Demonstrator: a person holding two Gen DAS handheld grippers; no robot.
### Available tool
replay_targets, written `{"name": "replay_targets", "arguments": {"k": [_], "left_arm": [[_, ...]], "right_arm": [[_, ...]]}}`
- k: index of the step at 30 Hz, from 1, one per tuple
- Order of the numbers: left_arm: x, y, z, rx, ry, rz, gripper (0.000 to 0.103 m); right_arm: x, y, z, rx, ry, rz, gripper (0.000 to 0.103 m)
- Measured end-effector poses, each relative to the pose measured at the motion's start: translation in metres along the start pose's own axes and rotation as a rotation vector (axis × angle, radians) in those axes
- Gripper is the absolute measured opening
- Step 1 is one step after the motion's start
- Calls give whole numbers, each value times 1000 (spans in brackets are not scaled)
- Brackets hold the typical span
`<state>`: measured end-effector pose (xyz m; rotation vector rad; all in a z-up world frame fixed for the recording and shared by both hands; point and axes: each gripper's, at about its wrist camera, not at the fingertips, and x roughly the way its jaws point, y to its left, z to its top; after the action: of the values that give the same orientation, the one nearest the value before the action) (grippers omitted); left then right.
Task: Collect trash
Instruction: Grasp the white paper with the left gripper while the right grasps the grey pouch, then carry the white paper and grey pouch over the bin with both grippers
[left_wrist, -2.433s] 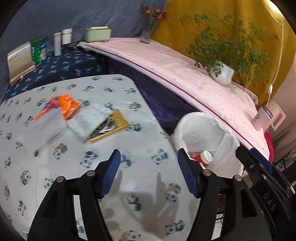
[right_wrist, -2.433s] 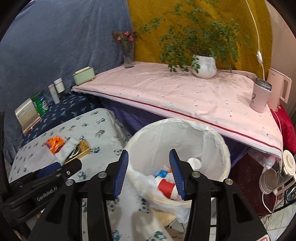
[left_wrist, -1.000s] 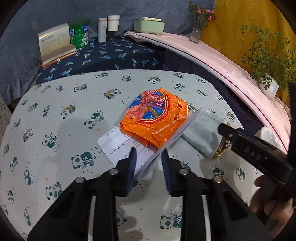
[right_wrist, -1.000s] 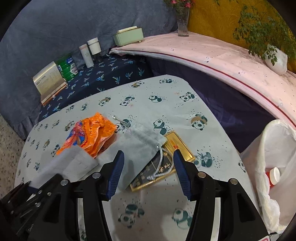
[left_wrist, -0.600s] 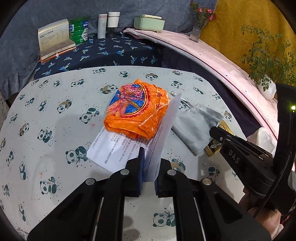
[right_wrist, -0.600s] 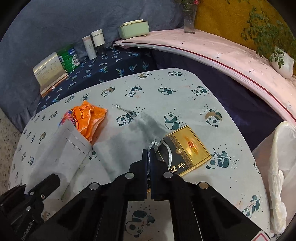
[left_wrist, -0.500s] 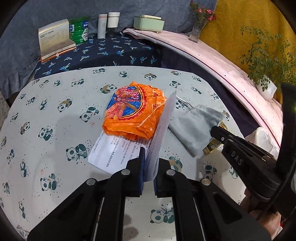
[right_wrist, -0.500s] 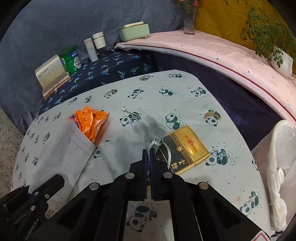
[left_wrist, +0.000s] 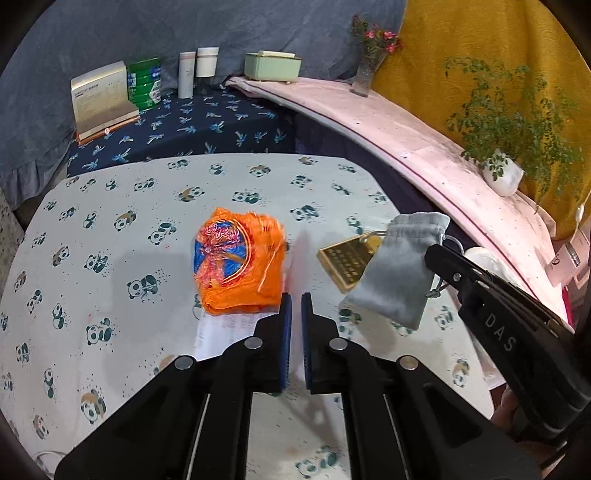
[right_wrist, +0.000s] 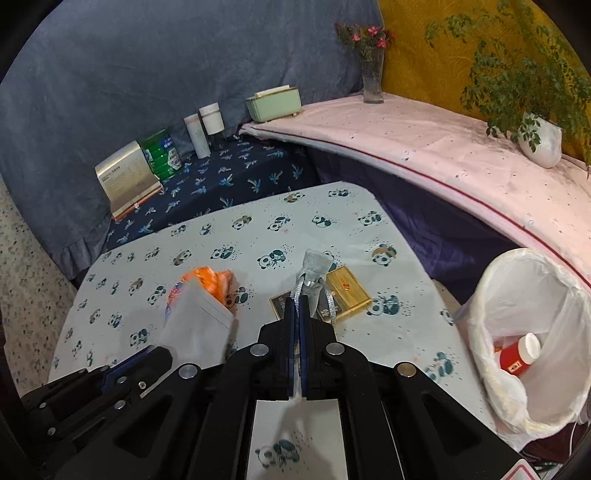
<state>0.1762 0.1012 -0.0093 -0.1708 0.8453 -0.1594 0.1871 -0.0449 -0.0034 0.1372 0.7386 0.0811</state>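
In the left wrist view my left gripper is shut on a white printed paper sheet, seen edge-on and lifted at the held end. An orange plastic bag lies against the sheet. My right gripper is shut on a grey drawstring pouch, which hangs off the table; in the left wrist view the grey pouch dangles from the right gripper. A black-and-gold box lies flat under it. The left gripper holds the sheet at lower left.
A bin lined with a white bag stands off the panda-cloth table's right edge, with a red bottle inside. Behind are a dark blue shelf with cartons and cans and a pink-covered ledge with a potted plant.
Both grippers closed, the left on the paper sheet, the right on the grey pouch. Both then rose, lifting the sheet's end and pulling the pouch off the gold box.
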Motion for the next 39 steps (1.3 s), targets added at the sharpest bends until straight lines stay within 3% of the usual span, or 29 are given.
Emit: {"name": "replay_targets", "arguments": {"k": [13,24,30,31,34,35,39], "left_arm": [[-45,-65,-12,72,-35,-84,5],[-53,-117,-25,151,-34,-111,5],[-46,-113,-31,122,-31,-85,7],[-44,-108,-32,107,-36,-69,11],[-39,-85,-36,62,-50,-1,64],[-39,-77,-38,49,-70,24,70],[-22,-49,-37,52,-53,92,73]], "right_arm": [[-82,-44,-11,30,-93,-32,2],[-113,-103,-25,117,-124,-93,2],[-120,-122,-33,142,-122,-114,2],[-121,-124,-35,142,-120,-115,2],[-118,-120,-39,133,-113,-120,2],[-116,-119,-40,129,-109,-120,2],[-105,-110,-43,117,-93,-106,2]]}}
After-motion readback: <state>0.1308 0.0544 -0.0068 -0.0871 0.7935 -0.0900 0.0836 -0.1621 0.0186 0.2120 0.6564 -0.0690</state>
